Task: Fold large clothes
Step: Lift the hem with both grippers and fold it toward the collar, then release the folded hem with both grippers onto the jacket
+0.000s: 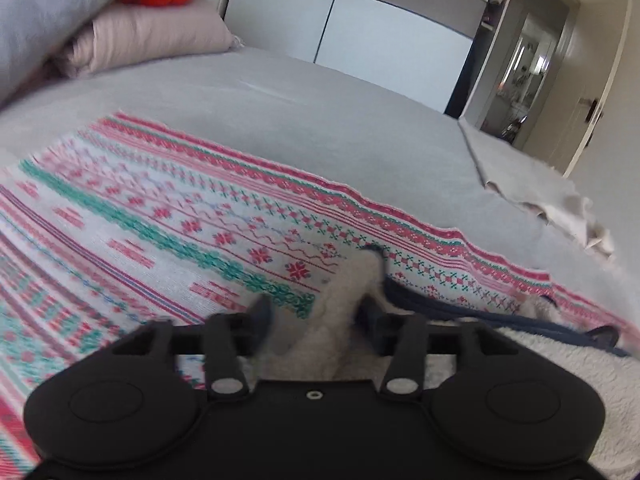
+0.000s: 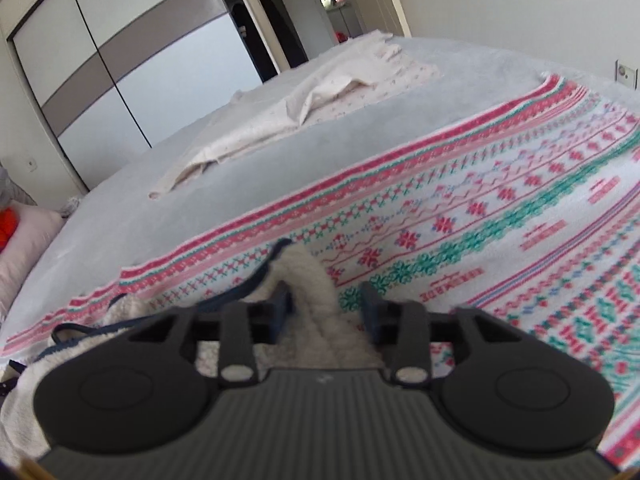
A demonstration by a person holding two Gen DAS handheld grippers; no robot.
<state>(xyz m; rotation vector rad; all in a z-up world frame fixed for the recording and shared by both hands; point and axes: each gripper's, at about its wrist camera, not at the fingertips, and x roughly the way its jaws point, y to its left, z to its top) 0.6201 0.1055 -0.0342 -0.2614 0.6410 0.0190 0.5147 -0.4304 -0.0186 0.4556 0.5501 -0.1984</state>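
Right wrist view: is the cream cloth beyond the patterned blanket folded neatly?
No: the cream cloth lies rumpled on the grey bed.

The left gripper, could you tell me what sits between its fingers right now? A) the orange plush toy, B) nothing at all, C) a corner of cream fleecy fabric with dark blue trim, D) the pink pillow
C: in the left wrist view the left gripper has a peak of the cream fleecy fabric bunched between its fingers, above the patterned blanket.
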